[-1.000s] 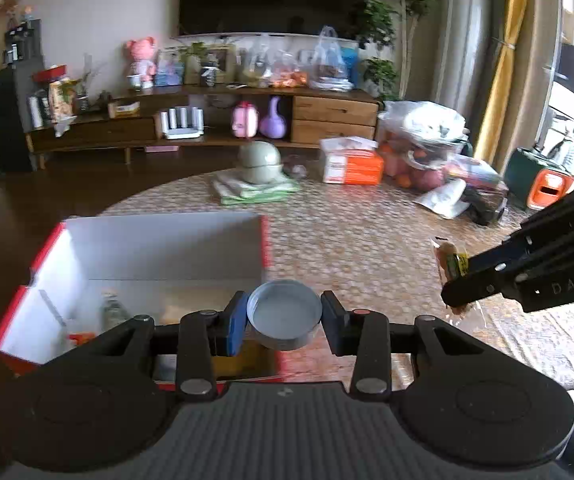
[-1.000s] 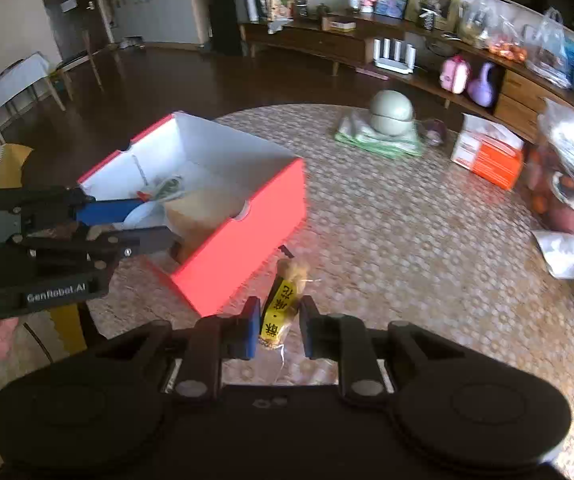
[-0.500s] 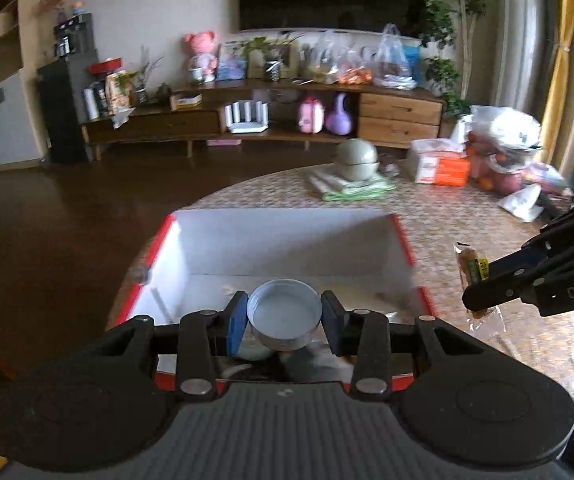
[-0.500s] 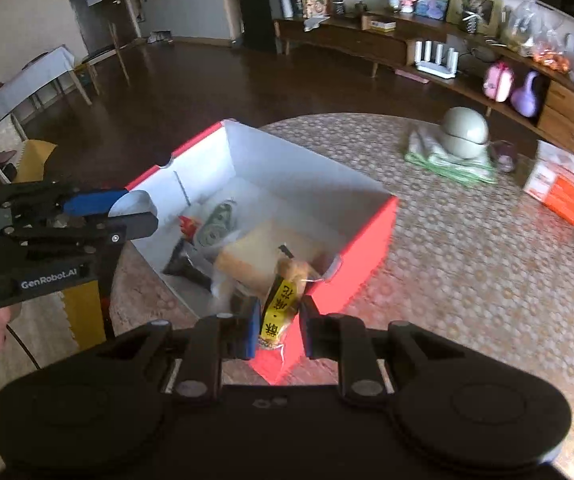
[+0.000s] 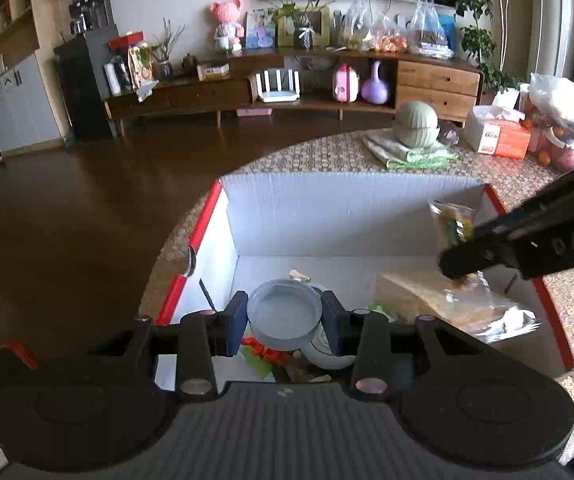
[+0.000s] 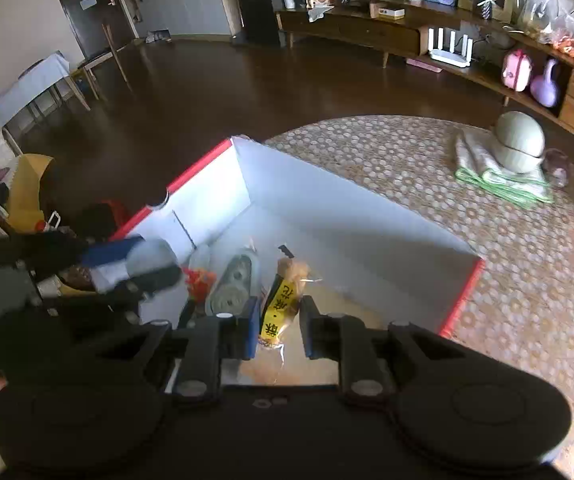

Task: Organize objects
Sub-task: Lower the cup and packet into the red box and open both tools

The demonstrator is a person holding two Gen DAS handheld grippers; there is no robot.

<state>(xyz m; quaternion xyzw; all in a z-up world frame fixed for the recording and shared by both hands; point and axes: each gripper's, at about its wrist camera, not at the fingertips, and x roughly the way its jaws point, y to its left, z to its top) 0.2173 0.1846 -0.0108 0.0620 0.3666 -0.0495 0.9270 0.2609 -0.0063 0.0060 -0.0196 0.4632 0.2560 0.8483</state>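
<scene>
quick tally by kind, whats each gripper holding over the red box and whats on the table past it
Round grey lid, in the left gripper: 1
Yellow-labelled snack packet, in the right gripper: 1
Red box: 1
Green lidded bowl: 1
Folded cloth under the bowl: 1
Orange and white carton: 1
Total: 6

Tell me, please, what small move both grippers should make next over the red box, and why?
Probably open both and let go. The left gripper holds the grey lid above the clutter inside the red box, and the right gripper holds the snack packet over the box floor, within its white walls. Lowering slightly first might soften the drop.
</scene>
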